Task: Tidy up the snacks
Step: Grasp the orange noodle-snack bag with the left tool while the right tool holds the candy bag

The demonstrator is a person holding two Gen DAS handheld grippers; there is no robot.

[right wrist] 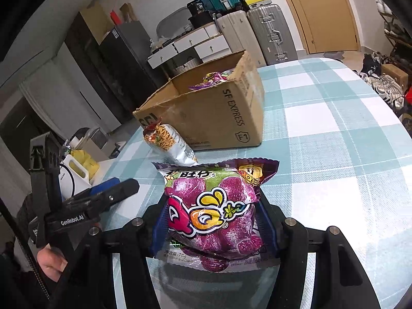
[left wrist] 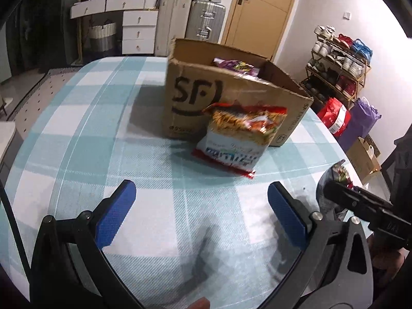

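Observation:
In the right wrist view my right gripper [right wrist: 209,221] is shut on a purple gummy-candy packet [right wrist: 213,206], held upright above the checked tablecloth. An open cardboard box [right wrist: 219,118] marked SF Express stands ahead, with purple snack packets [right wrist: 213,79] inside. A red-and-white noodle snack bag [right wrist: 170,141] leans against the box's near side. In the left wrist view my left gripper [left wrist: 200,200] stands open over bare cloth, nothing between its blue pads [left wrist: 116,213]. The noodle bag [left wrist: 242,134] and the box [left wrist: 231,97] lie ahead of it. The right gripper [left wrist: 360,206] shows at the right edge.
The table [left wrist: 103,128] carries a teal-and-white checked cloth. Behind it stand suitcases [left wrist: 203,18], white drawers [left wrist: 139,25] and a wooden door [left wrist: 260,13]. A shoe rack [left wrist: 340,59] and bags [left wrist: 334,118] line the right wall. A white container [right wrist: 74,175] sits off the table's left edge.

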